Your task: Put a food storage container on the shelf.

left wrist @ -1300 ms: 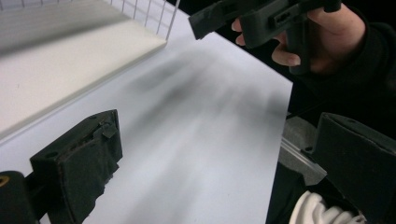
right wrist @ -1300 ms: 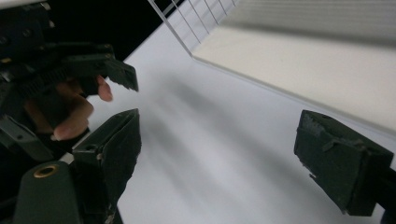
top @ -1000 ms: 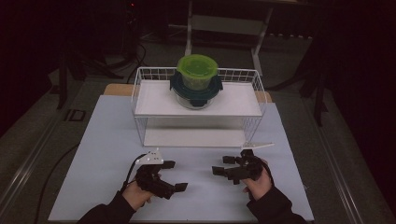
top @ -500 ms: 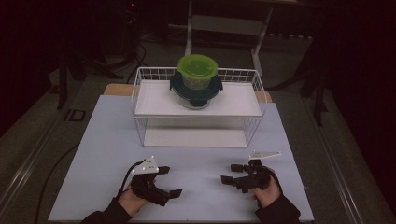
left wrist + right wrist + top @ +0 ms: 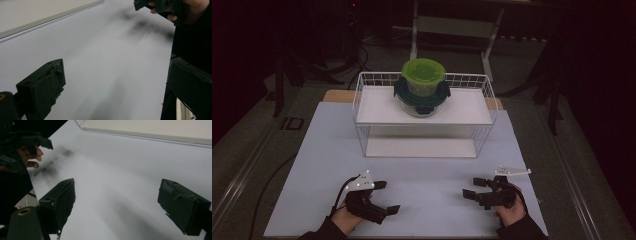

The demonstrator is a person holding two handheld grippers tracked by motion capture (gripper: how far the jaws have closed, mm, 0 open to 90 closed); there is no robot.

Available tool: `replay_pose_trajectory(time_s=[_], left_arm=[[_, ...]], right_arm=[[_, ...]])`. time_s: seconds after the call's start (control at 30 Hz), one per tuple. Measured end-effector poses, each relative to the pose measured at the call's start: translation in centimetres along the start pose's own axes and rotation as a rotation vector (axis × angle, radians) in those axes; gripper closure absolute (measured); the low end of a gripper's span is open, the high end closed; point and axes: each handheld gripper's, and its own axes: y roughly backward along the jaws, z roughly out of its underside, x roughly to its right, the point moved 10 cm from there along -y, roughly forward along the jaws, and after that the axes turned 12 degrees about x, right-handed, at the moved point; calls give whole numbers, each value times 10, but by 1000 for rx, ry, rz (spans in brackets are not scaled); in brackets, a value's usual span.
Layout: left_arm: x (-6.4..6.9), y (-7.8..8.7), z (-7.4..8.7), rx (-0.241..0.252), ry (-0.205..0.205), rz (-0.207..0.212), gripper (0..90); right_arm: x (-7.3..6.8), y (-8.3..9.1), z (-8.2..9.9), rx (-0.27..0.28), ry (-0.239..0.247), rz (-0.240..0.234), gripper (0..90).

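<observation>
A green-lidded tub [image 5: 422, 75] is stacked on a wider dark-teal-lidded tub [image 5: 422, 97] on the top shelf of a white wire rack [image 5: 362, 100] at the back of the table. Well short of the rack, near the front edge, my left gripper [image 5: 387, 196] is held open with nothing in it. My right gripper [image 5: 471, 187] is open too, pointing left toward the other one. The left gripper view has my left gripper [image 5: 115, 82] spread wide over bare white table. My right gripper [image 5: 117, 200] is just as wide and empty in its own view.
The white tabletop [image 5: 422, 170] spreads between the rack and the hands. The rack's lower shelf [image 5: 419, 147] holds nothing. Dark floor, cables and a stand lie beyond the table. The other hand and its gripper show far off, as a right hand [image 5: 170, 7] and a left hand [image 5: 27, 147].
Both hands have drawn back toward the near edge of the table, the right one also shifting right. Both grippers stay open and empty.
</observation>
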Motion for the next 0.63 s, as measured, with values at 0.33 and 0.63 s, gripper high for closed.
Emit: replay_pose_trajectory(time_s=[0.33,0.63], left_arm=[[-4,1,-3,33,17,4,12],[-4,2,-5,41,17,9,12]], right_arm=[[4,0,-1,13,16,4,142],[8,0,0,14,8,8,141]])
